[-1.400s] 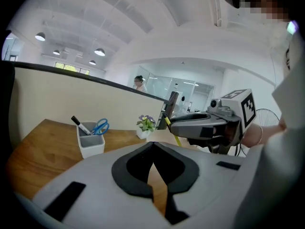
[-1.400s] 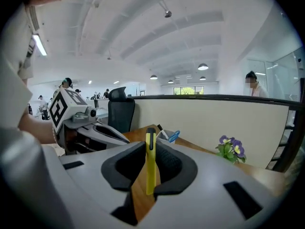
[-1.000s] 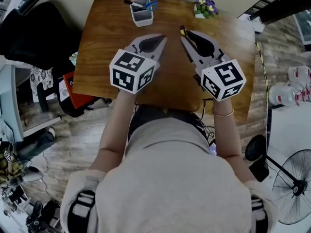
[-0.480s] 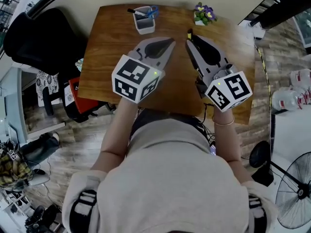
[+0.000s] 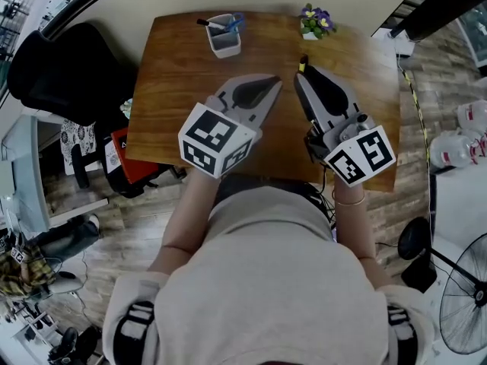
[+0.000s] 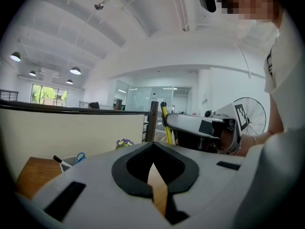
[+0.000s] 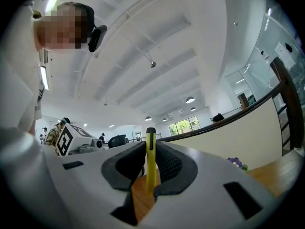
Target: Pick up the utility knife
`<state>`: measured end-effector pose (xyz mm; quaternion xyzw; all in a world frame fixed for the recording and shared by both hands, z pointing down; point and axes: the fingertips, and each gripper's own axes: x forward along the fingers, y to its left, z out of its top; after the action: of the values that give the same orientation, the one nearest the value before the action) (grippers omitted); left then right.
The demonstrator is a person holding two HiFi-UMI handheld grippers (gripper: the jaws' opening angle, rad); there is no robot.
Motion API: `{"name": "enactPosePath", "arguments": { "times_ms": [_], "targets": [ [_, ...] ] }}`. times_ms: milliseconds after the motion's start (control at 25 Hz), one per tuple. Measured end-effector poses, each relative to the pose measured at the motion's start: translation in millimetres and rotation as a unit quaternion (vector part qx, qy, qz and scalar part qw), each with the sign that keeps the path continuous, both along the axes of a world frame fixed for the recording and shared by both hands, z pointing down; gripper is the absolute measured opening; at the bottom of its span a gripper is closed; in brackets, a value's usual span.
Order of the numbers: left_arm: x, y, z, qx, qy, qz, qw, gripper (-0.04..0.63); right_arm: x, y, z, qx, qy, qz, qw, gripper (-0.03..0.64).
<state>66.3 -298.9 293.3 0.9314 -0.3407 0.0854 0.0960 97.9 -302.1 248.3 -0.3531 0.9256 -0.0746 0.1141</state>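
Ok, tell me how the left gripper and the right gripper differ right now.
The right gripper is shut on the yellow utility knife; the left gripper has its jaws together, nothing between them. The left gripper angles toward the right gripper, which points at the table far edge. Both carry marker cubes.

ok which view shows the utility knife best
The right gripper view: the yellow utility knife stands upright in the frame, close up, clamped in the right gripper. The head view shows only its tip poking past those jaws; the left gripper view shows it from the side as a thin yellow strip.
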Motion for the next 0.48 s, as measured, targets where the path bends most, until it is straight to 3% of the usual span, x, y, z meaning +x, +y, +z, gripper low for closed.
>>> {"name": "enactPosePath", "arguments": {
  "times_ms": [280,480],
  "targets": [
    [6,7,10,-0.013,-0.011,0.001,0.9999,0.012,8,8,8,-0.006,0.009,0.021,1.000,0.077],
    [2,8,12,-0.021,0.004,-0.007,0.9997,0.012,7,15,19,-0.024,0.007,0.019,1.000,0.077]
  ]
}}
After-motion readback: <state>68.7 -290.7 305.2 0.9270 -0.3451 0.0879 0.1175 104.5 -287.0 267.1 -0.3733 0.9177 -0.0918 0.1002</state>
